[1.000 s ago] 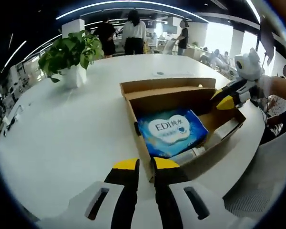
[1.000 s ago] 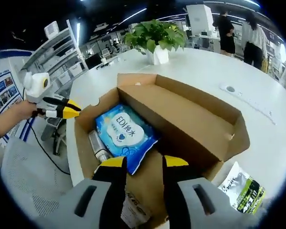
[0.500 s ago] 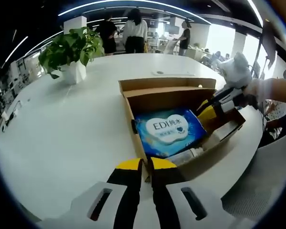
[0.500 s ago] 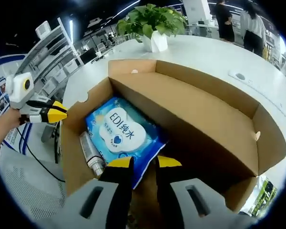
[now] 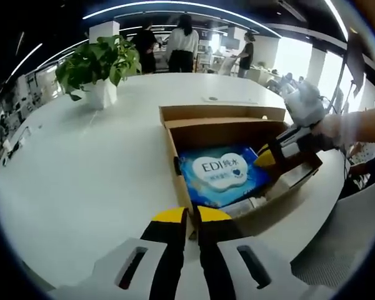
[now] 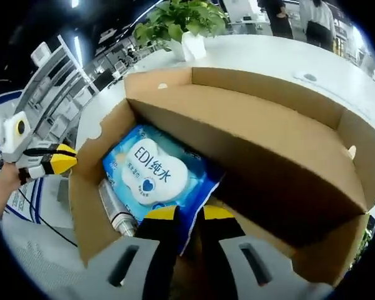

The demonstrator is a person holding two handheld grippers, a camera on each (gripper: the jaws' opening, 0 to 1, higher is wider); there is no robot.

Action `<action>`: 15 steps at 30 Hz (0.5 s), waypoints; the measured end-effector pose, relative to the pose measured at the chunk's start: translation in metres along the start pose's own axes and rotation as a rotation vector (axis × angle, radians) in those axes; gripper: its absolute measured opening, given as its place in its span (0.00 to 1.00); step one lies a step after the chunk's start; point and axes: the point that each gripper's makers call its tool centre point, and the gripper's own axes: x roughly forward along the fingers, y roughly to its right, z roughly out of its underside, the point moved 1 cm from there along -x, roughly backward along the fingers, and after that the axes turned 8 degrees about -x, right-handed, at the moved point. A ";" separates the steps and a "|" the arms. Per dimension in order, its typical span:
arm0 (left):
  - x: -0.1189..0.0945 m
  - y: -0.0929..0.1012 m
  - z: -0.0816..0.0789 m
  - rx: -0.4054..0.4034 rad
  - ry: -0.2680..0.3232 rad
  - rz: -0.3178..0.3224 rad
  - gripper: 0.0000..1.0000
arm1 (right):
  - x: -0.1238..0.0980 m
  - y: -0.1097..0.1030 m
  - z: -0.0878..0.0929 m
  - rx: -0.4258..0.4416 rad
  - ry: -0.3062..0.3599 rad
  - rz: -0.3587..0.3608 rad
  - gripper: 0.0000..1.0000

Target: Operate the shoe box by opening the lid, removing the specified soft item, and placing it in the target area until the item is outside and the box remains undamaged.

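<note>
An open cardboard shoe box (image 5: 220,129) lies on the white table (image 5: 81,169), its lid folded back. Inside lies a blue soft wipes pack (image 5: 222,172) with a white label. My right gripper (image 5: 267,157) reaches into the box from the right, at the pack's edge. In the right gripper view the pack (image 6: 155,173) fills the box floor, and the right gripper (image 6: 187,215) has its jaws drawn close with the pack's near corner between them. My left gripper (image 5: 192,217) hovers shut and empty by the box's near side wall; it appears as the left gripper (image 6: 61,161) beyond the box (image 6: 86,206).
A slim bottle (image 6: 115,211) lies in the box beside the pack. A potted plant (image 5: 99,67) stands at the far left of the table, also the plant (image 6: 182,22) beyond the box. Several people (image 5: 182,42) stand far behind. The table edge (image 5: 319,206) runs close behind the box.
The right gripper has dropped into the box and its jaws have narrowed from wide open onto the pack's corner. The left gripper has stayed put. The pack lies where it was.
</note>
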 end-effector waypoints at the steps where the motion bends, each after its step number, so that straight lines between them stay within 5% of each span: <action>1: 0.000 0.000 0.000 -0.001 0.000 0.000 0.04 | 0.000 0.000 -0.001 -0.021 0.005 -0.001 0.05; 10: 0.000 0.003 -0.001 0.008 -0.003 -0.011 0.04 | -0.008 -0.002 0.002 -0.046 0.008 0.016 0.01; 15: 0.000 0.004 -0.002 0.002 -0.002 -0.012 0.04 | -0.017 0.001 0.006 -0.145 -0.023 0.053 0.02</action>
